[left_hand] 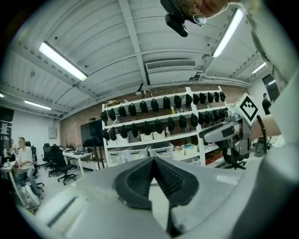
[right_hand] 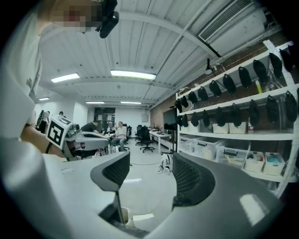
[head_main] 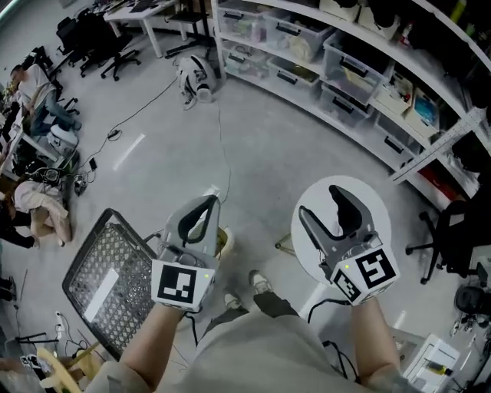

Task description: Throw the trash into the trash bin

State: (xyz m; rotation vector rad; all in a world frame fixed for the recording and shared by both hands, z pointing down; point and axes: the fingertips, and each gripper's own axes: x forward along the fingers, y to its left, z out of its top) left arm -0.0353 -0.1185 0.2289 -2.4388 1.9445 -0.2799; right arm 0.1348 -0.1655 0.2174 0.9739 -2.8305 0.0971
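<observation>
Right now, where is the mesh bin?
In the head view, the mesh bin sits at lower left, just left of the left tongs.

I see a pale grey floor with a black cable trailing across it. Long white shelving holds clear bins along one side. Black office chairs stand by a white desk at the far end. Strip lights run along the ribbed ceiling.
</observation>
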